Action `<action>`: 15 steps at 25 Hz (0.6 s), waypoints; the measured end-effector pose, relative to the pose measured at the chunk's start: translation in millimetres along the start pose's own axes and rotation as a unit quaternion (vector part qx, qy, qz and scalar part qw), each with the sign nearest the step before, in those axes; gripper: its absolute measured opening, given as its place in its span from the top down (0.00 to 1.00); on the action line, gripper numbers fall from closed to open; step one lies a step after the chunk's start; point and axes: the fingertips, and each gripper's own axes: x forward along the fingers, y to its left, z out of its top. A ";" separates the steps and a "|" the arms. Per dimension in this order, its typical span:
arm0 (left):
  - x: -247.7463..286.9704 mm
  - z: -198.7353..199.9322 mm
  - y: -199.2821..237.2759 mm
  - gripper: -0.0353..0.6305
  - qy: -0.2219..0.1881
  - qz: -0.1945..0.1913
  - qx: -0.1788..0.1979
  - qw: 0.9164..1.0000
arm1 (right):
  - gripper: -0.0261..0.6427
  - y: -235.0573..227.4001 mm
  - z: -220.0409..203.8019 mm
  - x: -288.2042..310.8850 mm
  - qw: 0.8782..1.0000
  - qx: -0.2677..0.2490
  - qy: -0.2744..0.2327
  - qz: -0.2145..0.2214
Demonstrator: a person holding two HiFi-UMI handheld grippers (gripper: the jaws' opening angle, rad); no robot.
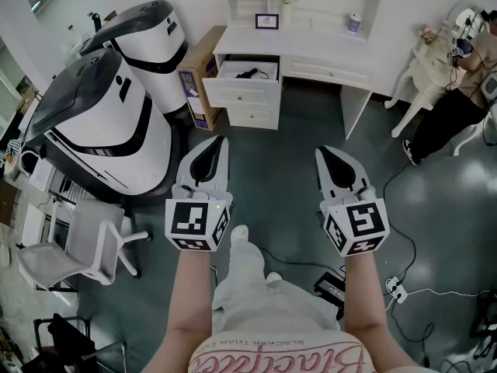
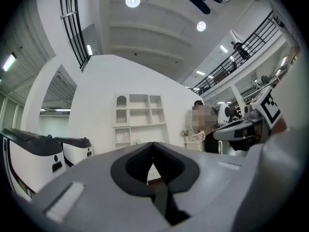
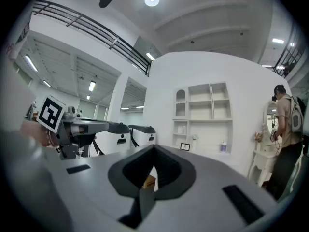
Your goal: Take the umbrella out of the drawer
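A white desk (image 1: 311,49) stands across the room, at the top of the head view. Its upper left drawer (image 1: 241,92) is pulled open, and a dark folded umbrella (image 1: 248,73) lies inside. My left gripper (image 1: 211,144) and right gripper (image 1: 332,154) hover side by side over the grey floor, well short of the desk and pointing toward it. Both are shut and hold nothing. In the left gripper view the jaws (image 2: 153,146) meet in front of the distant shelf unit. In the right gripper view the jaws (image 3: 154,150) are likewise together.
Two large white-and-black machines (image 1: 101,123) (image 1: 147,37) stand at the left, with a cardboard box (image 1: 198,84) against the desk's left side. A white chair (image 1: 78,247) is near left. A person (image 1: 458,92) stands at a small white table far right. Cables (image 1: 396,286) lie on the floor.
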 end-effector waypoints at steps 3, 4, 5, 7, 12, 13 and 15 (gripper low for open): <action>5.5 0.2 3.7 0.93 -0.004 -0.002 0.002 1.000 | 0.95 -3.3 0.7 5.2 1.000 -0.001 -0.001 -0.004; 7.5 -0.6 5.2 0.93 -0.005 -0.002 0.002 1.000 | 0.95 -4.6 0.4 7.2 1.000 -0.001 -0.002 -0.005; 9.9 -1.7 7.1 0.93 -0.006 -0.002 0.002 1.000 | 0.95 -6.1 -0.2 9.6 1.000 0.000 -0.002 -0.006; 16.1 -3.4 12.4 0.93 -0.009 -0.001 0.001 1.000 | 0.95 -9.8 -1.6 15.9 1.000 0.001 -0.002 -0.008; 41.9 -9.1 35.9 0.93 -0.014 -0.001 -0.003 1.000 | 0.95 -21.1 -4.0 45.0 1.000 0.008 0.001 -0.012; 48.9 -10.6 42.5 0.93 -0.014 0.000 -0.005 1.000 | 0.95 -23.0 -3.3 52.6 1.000 0.007 0.000 -0.012; 64.8 -13.9 56.3 0.93 -0.015 0.003 -0.010 1.000 | 0.95 -28.2 -1.5 68.8 1.000 0.005 -0.004 -0.014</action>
